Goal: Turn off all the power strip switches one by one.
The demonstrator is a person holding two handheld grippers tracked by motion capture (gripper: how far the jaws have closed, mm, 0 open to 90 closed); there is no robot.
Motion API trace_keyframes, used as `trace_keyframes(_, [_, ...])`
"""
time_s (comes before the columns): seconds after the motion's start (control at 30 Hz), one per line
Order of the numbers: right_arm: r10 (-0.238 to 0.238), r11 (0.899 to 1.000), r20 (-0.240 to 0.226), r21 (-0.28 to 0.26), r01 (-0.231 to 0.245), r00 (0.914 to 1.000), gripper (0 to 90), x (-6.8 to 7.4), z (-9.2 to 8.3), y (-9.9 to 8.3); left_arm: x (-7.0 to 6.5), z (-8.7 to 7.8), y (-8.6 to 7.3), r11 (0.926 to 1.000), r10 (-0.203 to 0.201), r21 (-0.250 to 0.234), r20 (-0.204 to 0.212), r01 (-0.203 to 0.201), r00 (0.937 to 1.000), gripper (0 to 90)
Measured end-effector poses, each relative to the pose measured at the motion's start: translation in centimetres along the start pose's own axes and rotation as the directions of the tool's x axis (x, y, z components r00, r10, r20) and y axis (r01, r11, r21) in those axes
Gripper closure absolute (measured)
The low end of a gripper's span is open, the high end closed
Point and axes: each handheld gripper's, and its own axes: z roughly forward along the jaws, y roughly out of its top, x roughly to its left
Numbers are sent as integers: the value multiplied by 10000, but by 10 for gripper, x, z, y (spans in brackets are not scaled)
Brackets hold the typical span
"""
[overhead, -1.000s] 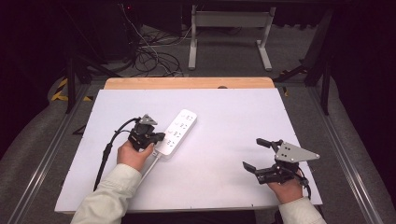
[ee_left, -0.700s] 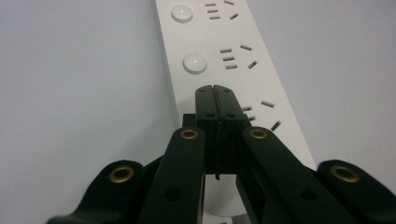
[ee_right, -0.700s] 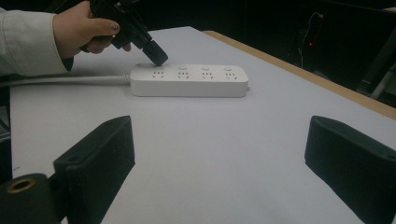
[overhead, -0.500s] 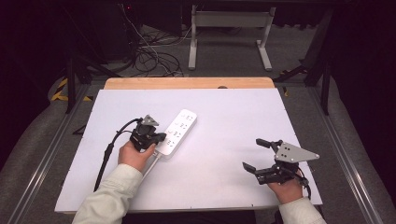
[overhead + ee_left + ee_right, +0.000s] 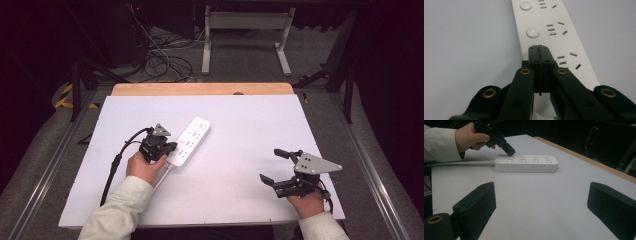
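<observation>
A white power strip [image 5: 193,138] lies slanted on the white tabletop [image 5: 250,120], left of centre. It has several sockets, each with a round button [image 5: 533,32]. My left gripper [image 5: 169,148] is shut with nothing between its jaws, and its closed tips [image 5: 539,49] rest on the strip's top [image 5: 574,42] at the socket nearest the cord. From the right gripper view, the left gripper [image 5: 510,151] points down onto that end of the strip [image 5: 529,164]. My right gripper [image 5: 270,165] stands open and empty near the front right, well away from the strip; its jaws spread wide [image 5: 544,205].
The strip's white cord [image 5: 461,163] runs back toward the person's sleeve [image 5: 120,210]. A black cable [image 5: 112,170] trails from the left gripper. A wooden edge [image 5: 200,89] borders the table's far side. Loose cables [image 5: 160,60] and a metal stand [image 5: 245,30] are on the floor beyond.
</observation>
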Motion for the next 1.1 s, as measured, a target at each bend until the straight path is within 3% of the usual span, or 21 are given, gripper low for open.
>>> trace_keyframes(0.33, [18, 10000, -63, -23, -18, 10000, 88, 0, 0, 0, -2, -1, 0, 9999, 156, 2, -115, -156, 9998, 900])
trace_keyframes(0.5, [35, 10000, -99, 15, -35, 9999, 88, 0, 1, 0, -1, 0, -1, 10000, -39, -51, 73, 39, 10000, 900])
trace_keyframes(0.87, [27, 10000, -97, 20, -26, 9999, 87, 1, 1, 0, -6, 0, -1, 9994, 355, 8, -326, -355, 9988, 900])
trace_keyframes(1.1, [10, 10000, -76, 50, -9, 10000, 88, 1, 1, 0, -5, 1, 0, 9996, 278, 62, -263, -276, 9993, 900])
